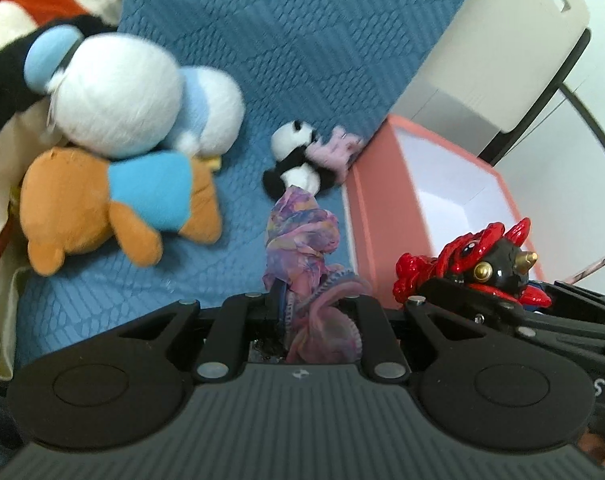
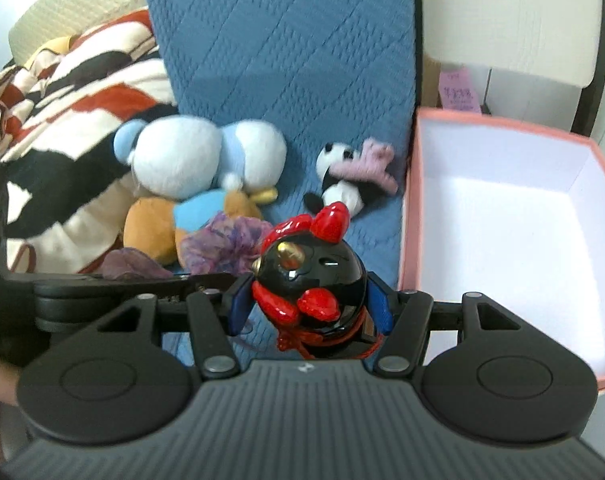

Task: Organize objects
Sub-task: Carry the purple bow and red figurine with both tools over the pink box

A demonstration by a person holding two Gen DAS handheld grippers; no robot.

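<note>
Right of both grippers, just past the edge of the blue quilted cover point(image 2: 294, 60), stands the open pink box point(image 2: 406, 240), its white inside bare and its long axis running near to far. That is the relation the next move seems to turn on: the box lies to the right, and the right gripper point(image 2: 306, 300) is plainly the nearer of the 2.

The right gripper's blue-padded fingers point(image 2: 238, 304) are closed around a glossy black-and-red figurine point(image 2: 310, 272). It is a hard, rounded, lacquer-like thing with red crest pieces and a small brass horn, slick enough that I would expect it to slip if the grip eased. It hangs over the cover, just left of the box's near left wall.

The left gripper point(image 1: 314, 304) is pinched narrow on a thin, crumpled pink-and-purple scarf point(image 1: 302, 240), which is limp and sheer and trails forward toward a small panda plush point(image 1: 298, 160). The panda lies beside a knitted pink piece point(image 1: 338, 152), which touches the box's far left corner.

Farther left on the cover, a white-and-blue duck plush point(image 1: 142, 100) is piled on an orange bear plush point(image 1: 102, 208) in a blue shirt. Both are soft and fuzzy. A red, black and cream blanket point(image 2: 74, 120) is bunched at the far left.

By my reading, the figurine goes in first.
</note>
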